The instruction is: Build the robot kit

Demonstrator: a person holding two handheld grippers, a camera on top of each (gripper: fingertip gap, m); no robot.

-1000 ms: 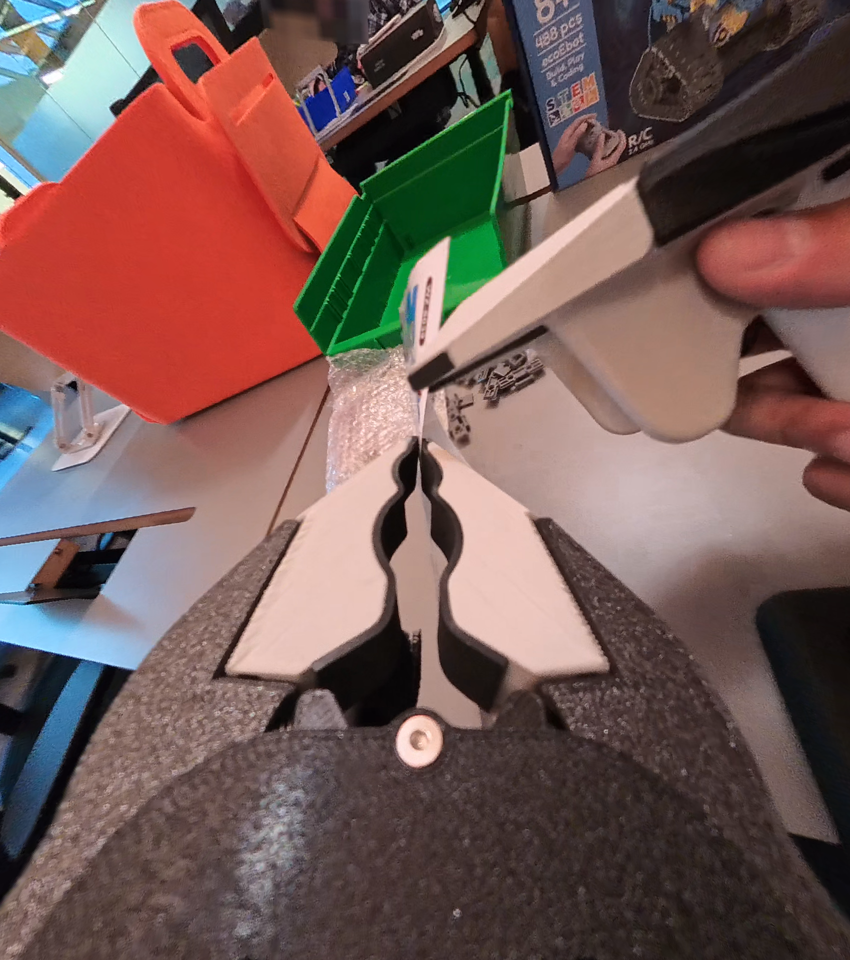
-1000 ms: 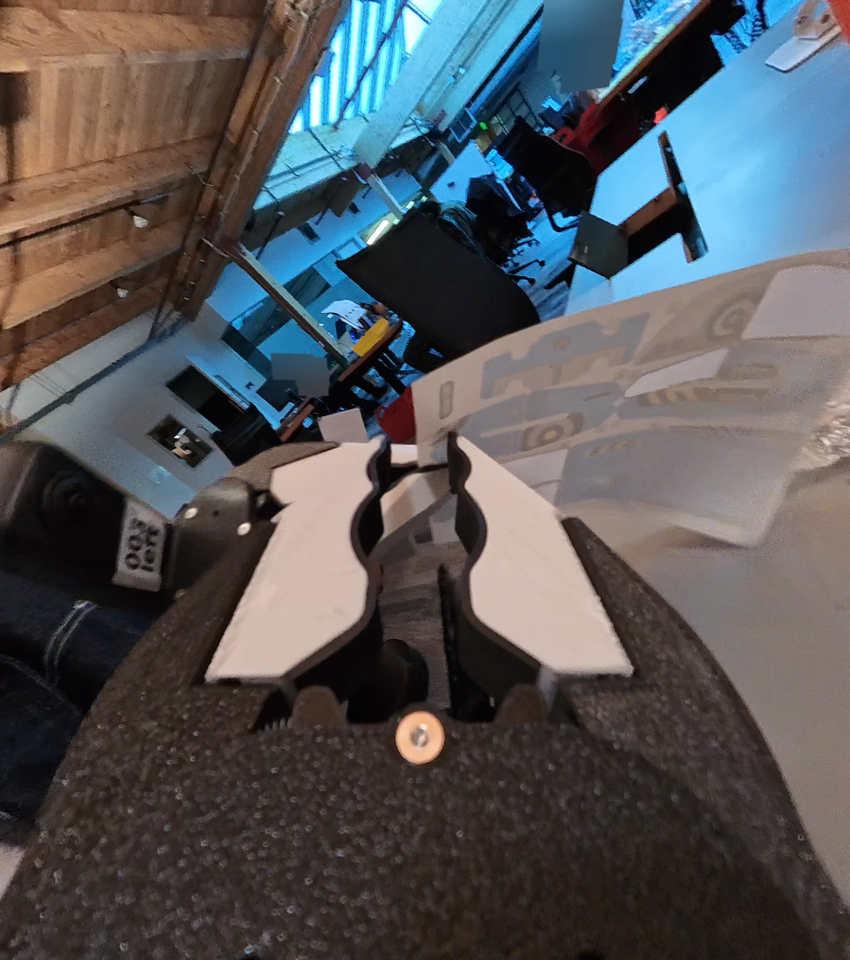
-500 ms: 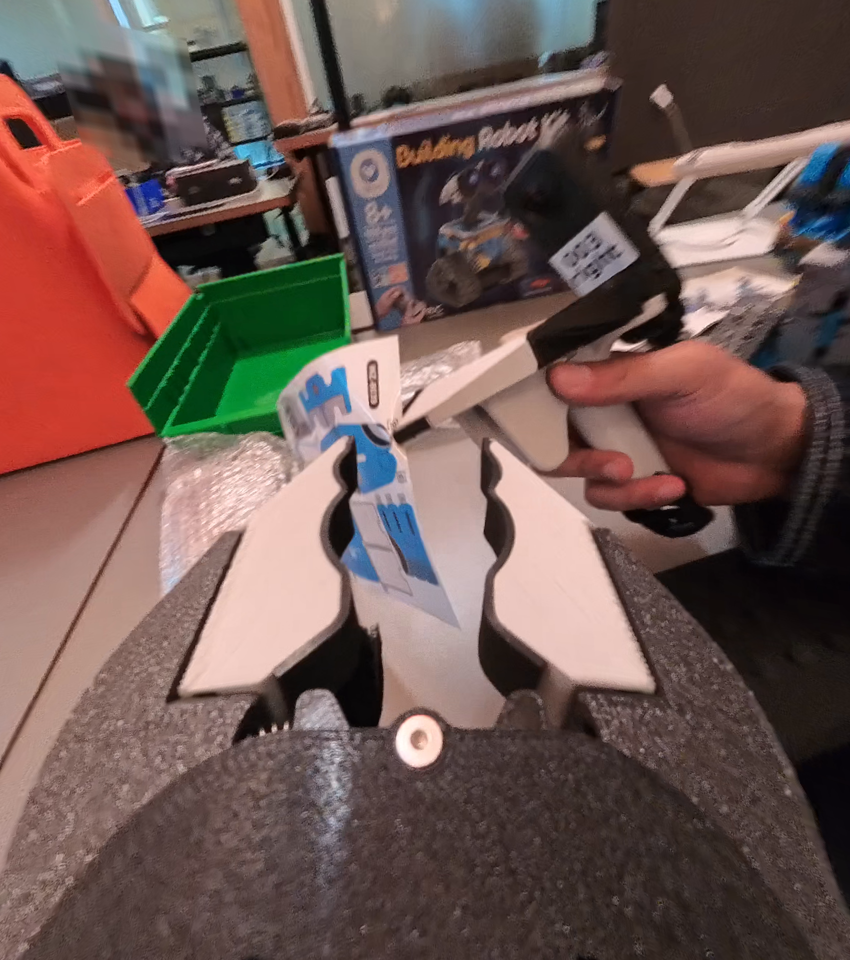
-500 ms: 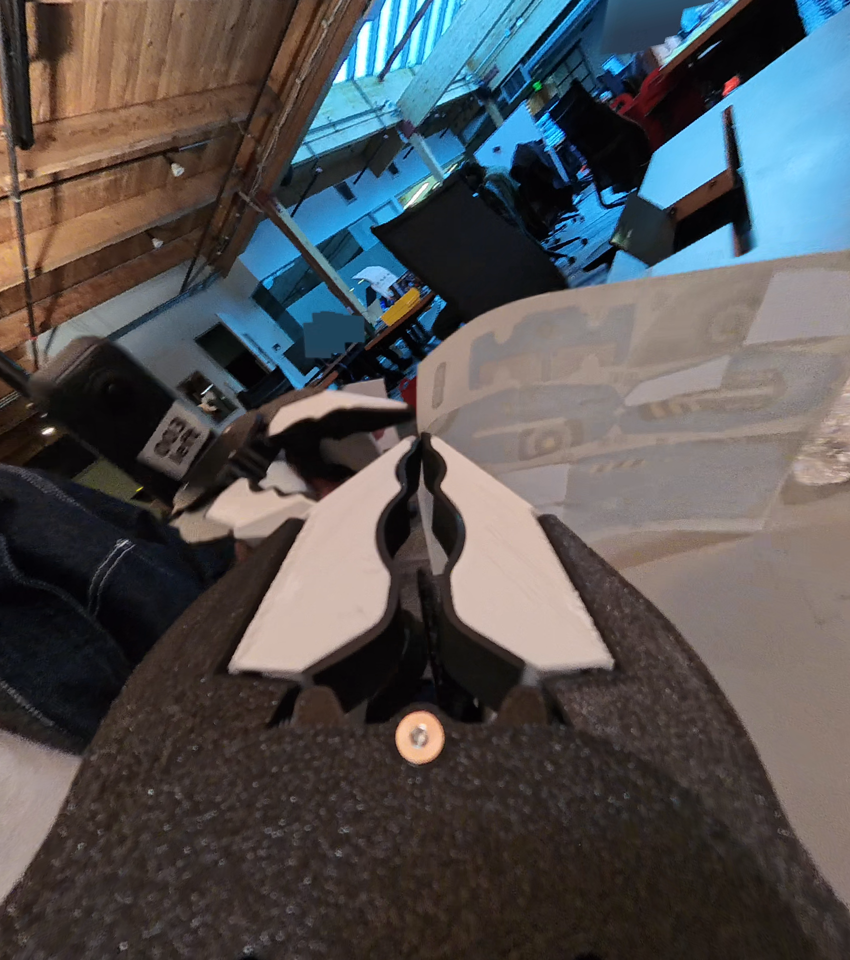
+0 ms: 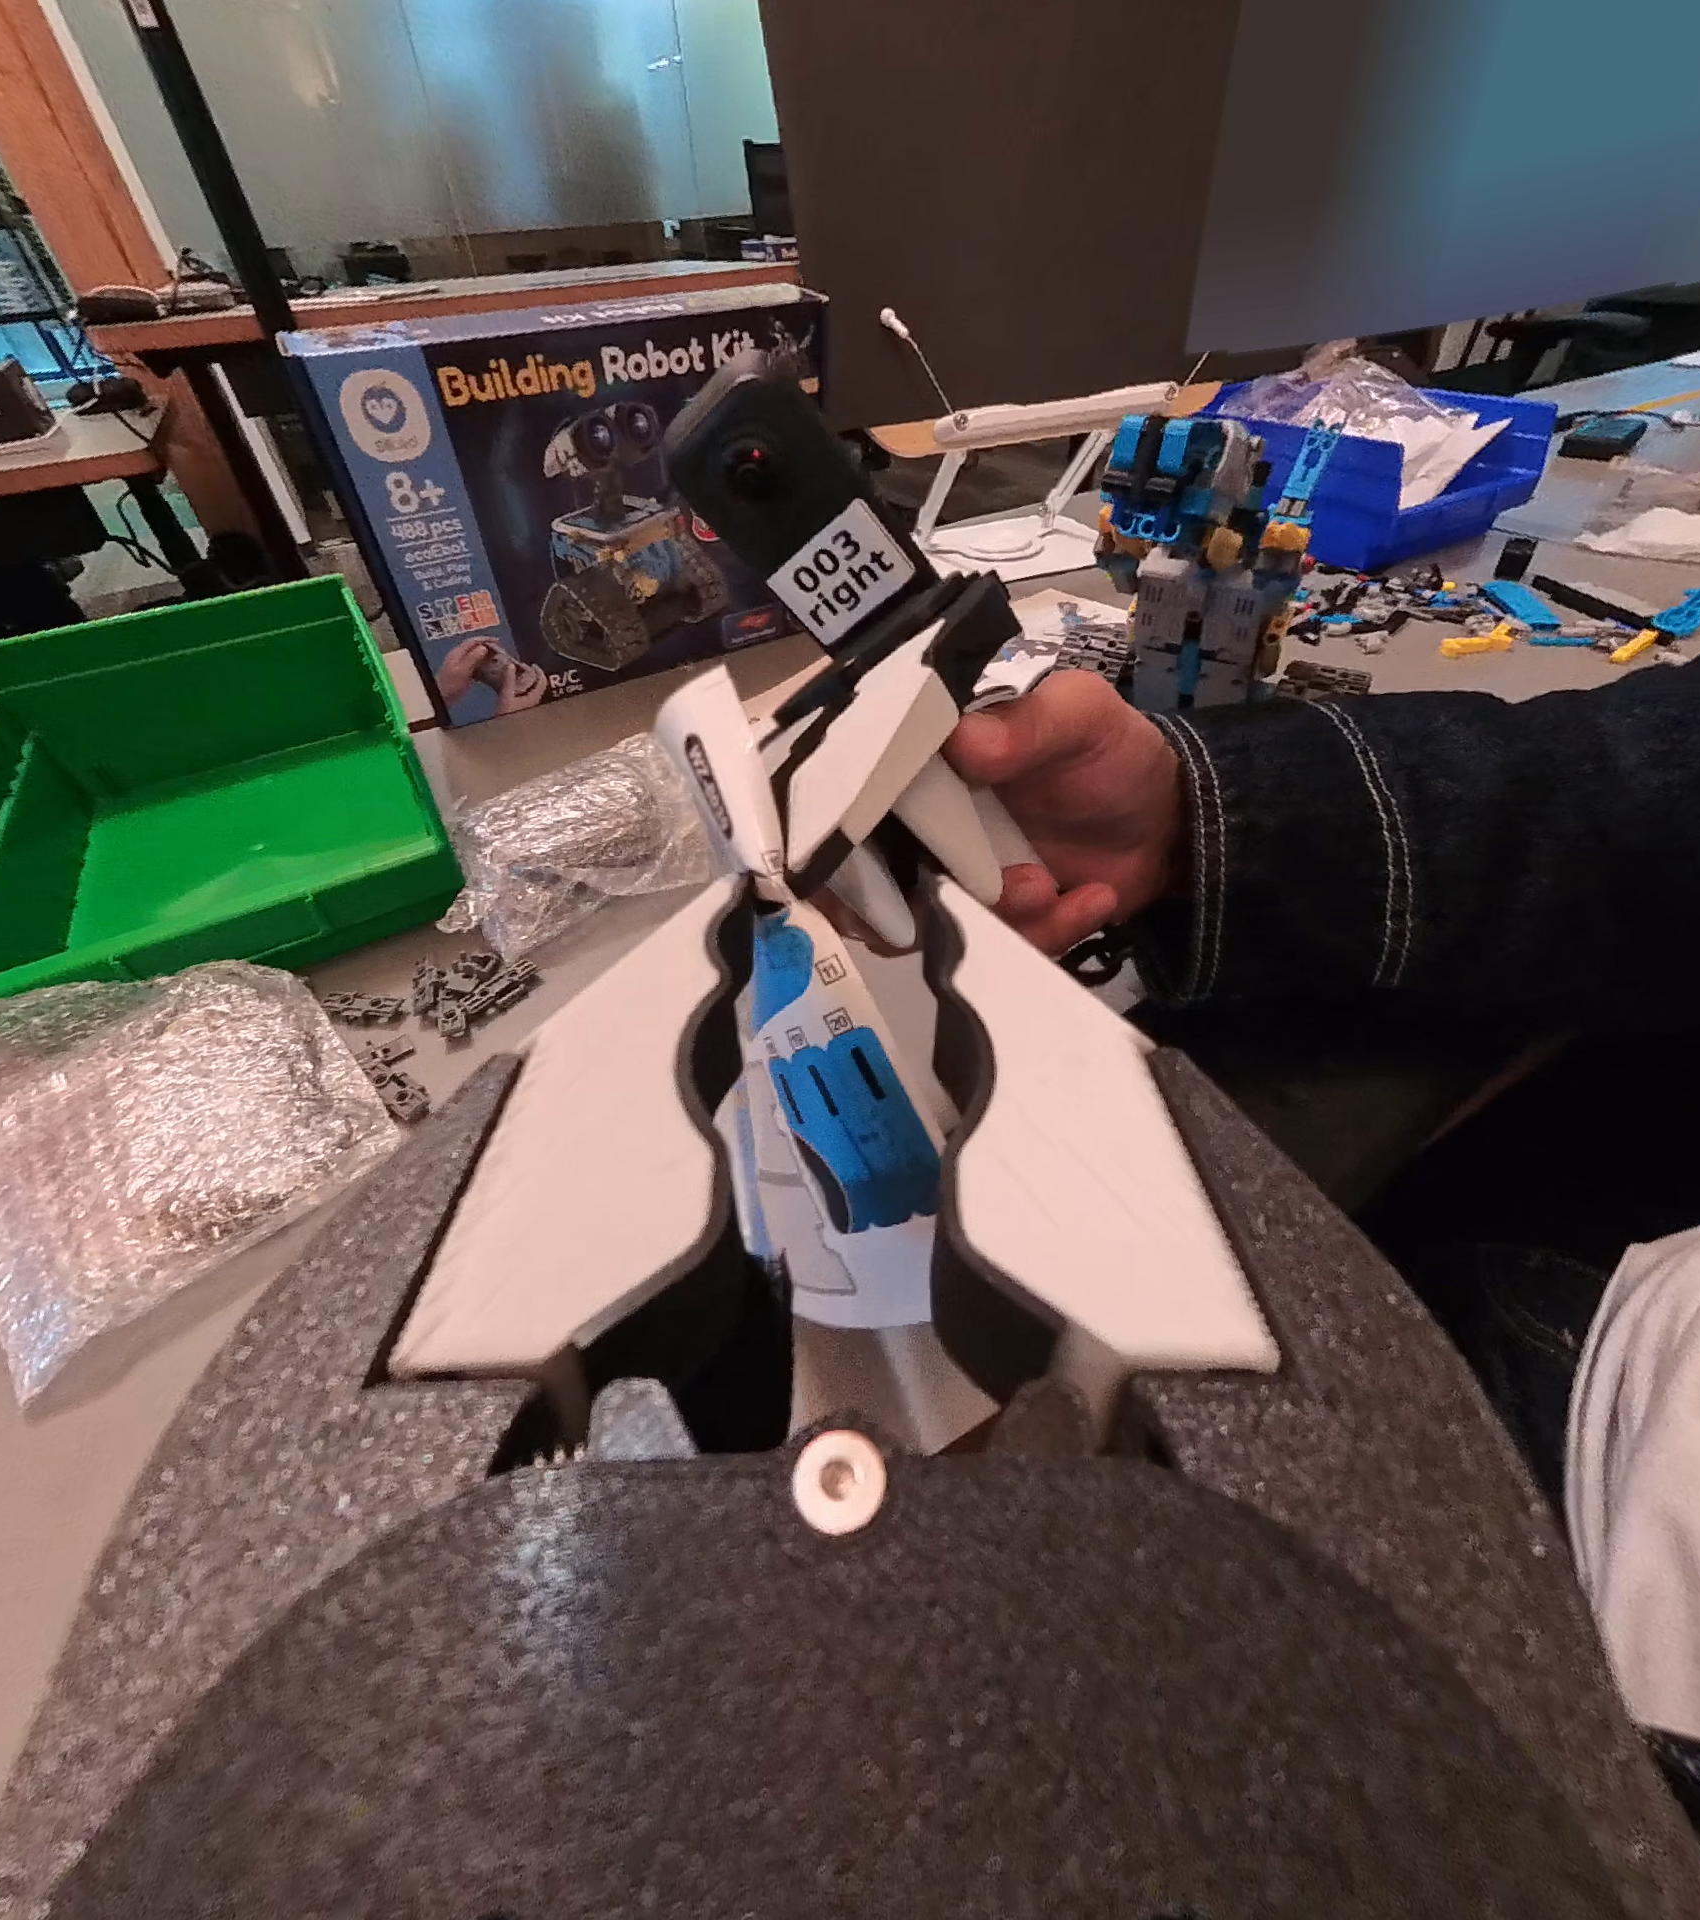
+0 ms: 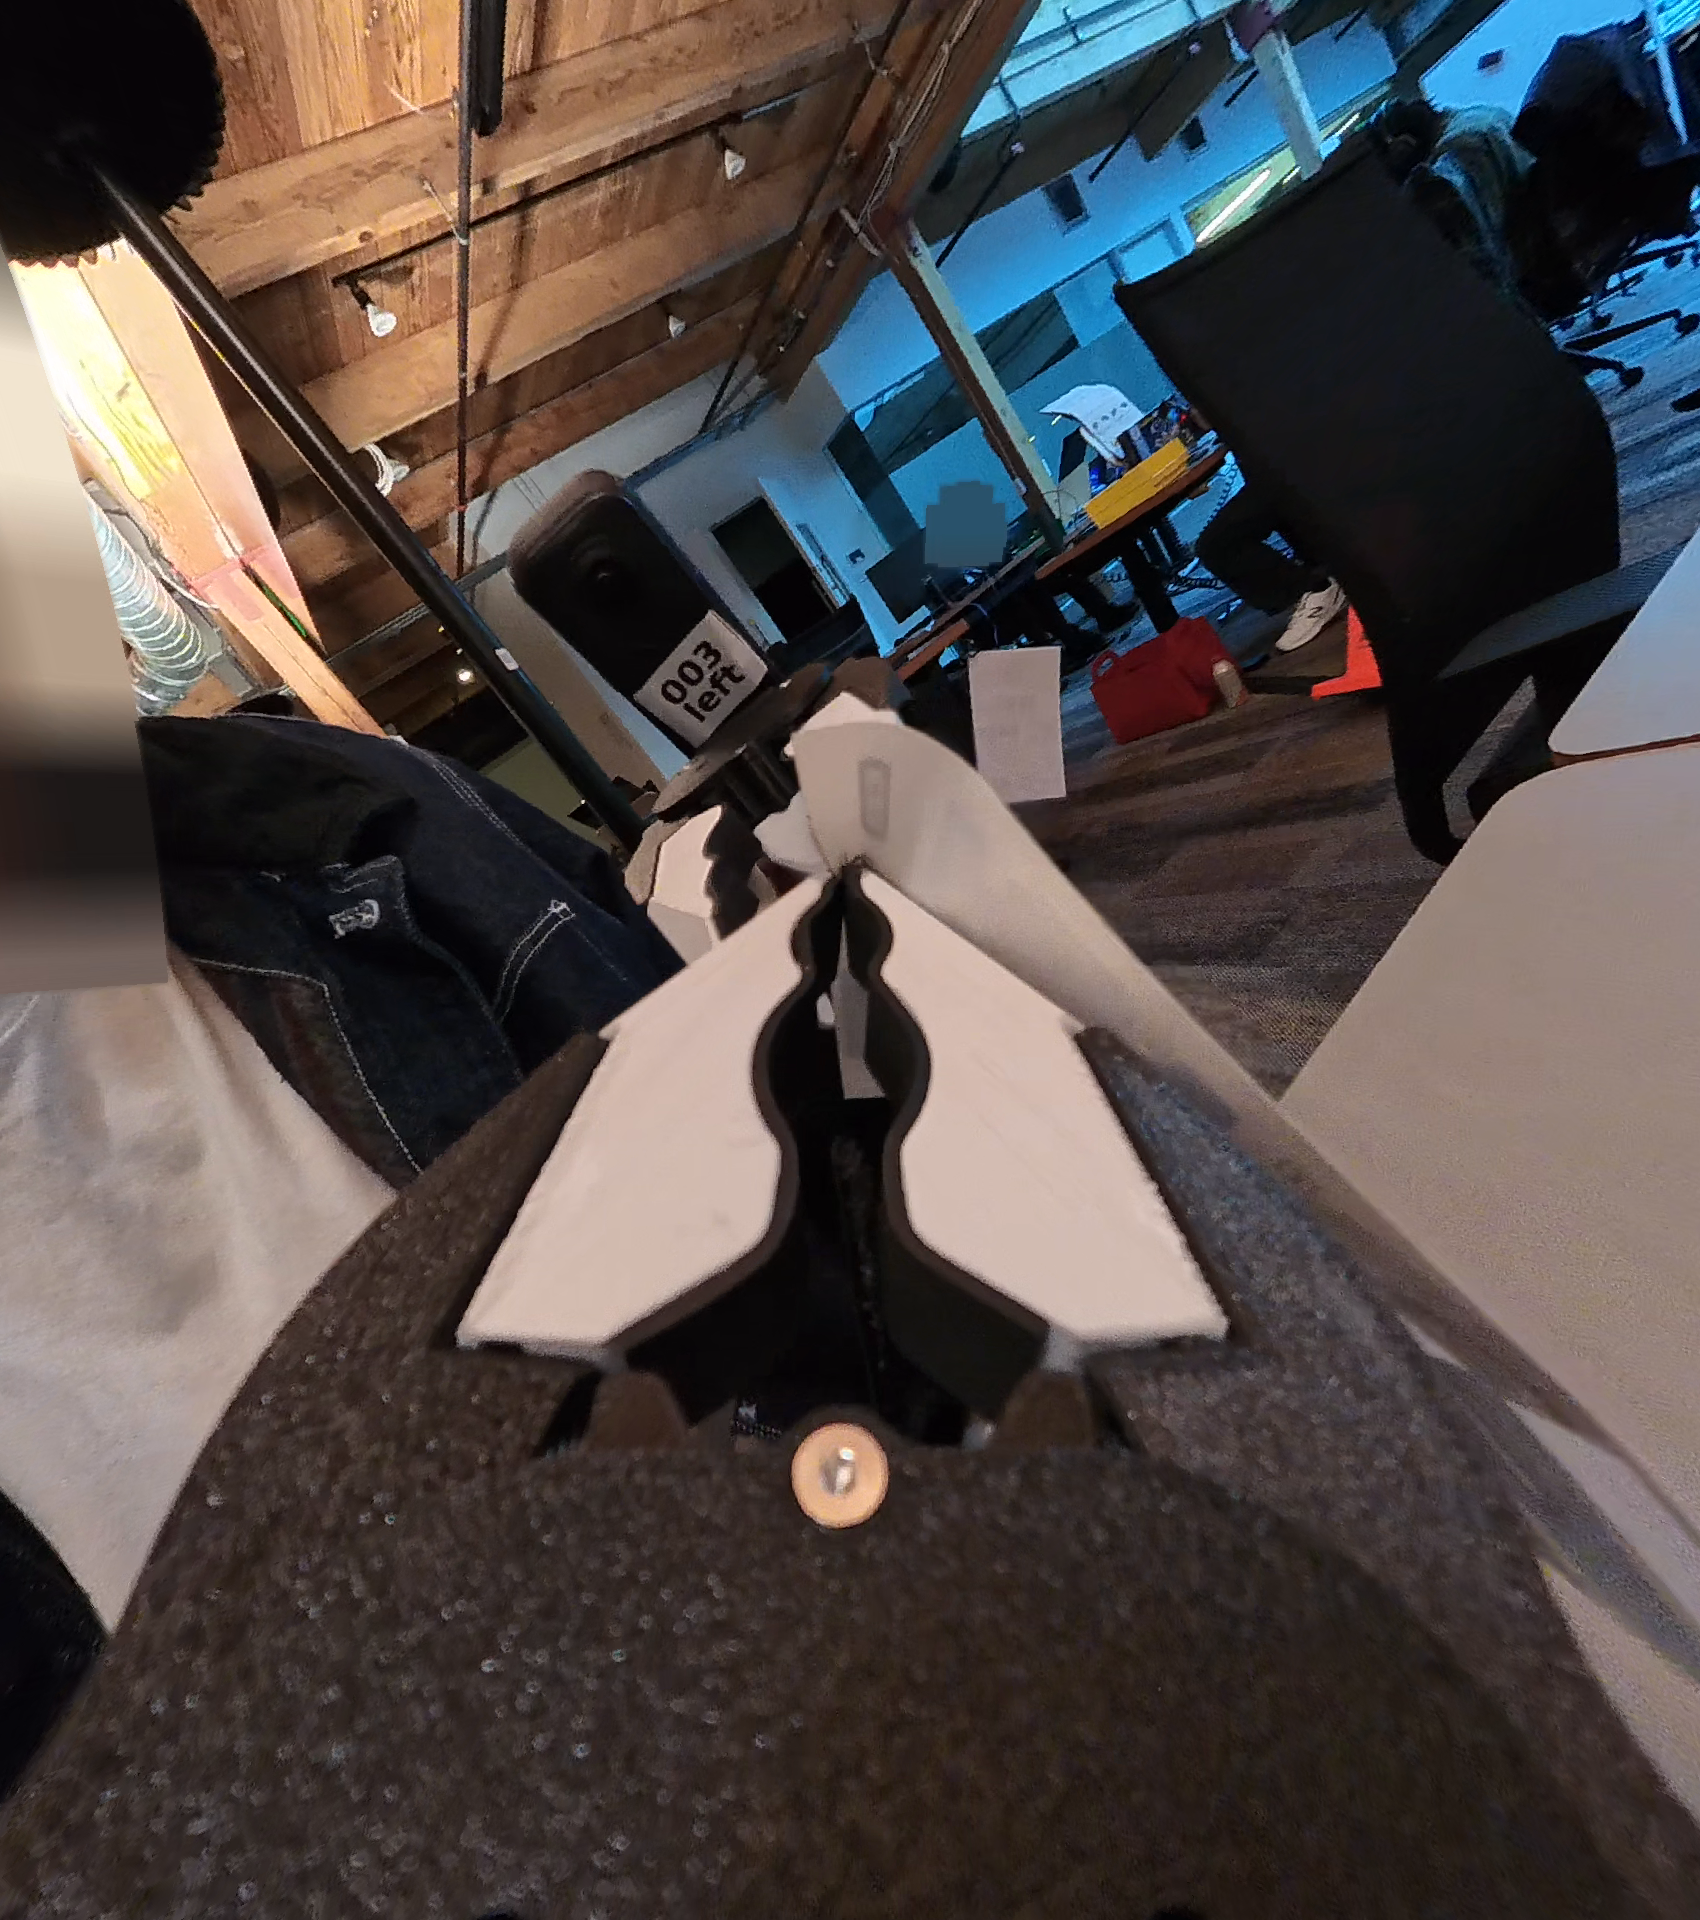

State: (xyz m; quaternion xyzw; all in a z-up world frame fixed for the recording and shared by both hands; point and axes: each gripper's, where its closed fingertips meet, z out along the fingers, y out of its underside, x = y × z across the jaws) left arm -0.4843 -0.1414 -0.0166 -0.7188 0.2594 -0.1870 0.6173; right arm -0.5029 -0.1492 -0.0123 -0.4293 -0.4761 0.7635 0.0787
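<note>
A white sticker sheet (image 5: 846,1122) with blue printed shapes hangs in the air above the table edge. My right gripper (image 6: 841,878) is shut on its top edge, and the sheet (image 6: 981,894) curls away to the right of the fingers. In the left wrist view the right gripper (image 5: 773,883), held by a hand in a denim sleeve, pinches the sheet just beyond my left fingertips. My left gripper (image 5: 830,904) is open; the sheet hangs loose between its jaws, close to the left finger. The left gripper (image 6: 711,873) also shows just behind the sheet in the right wrist view.
On the grey table stand a green bin (image 5: 150,810), a dark blue robot kit box (image 5: 555,499), two bubble-wrap bags (image 5: 129,1132) (image 5: 586,821) and loose grey parts (image 5: 451,987). A partly built blue and grey model (image 5: 1189,551) and a blue bin (image 5: 1397,457) stand at the back right. Left and right tips are no more than a few centimetres apart.
My left gripper has opened and let go of the sheet, and has swung right. My right gripper has shut on the sheet's edge and now carries it alone.
</note>
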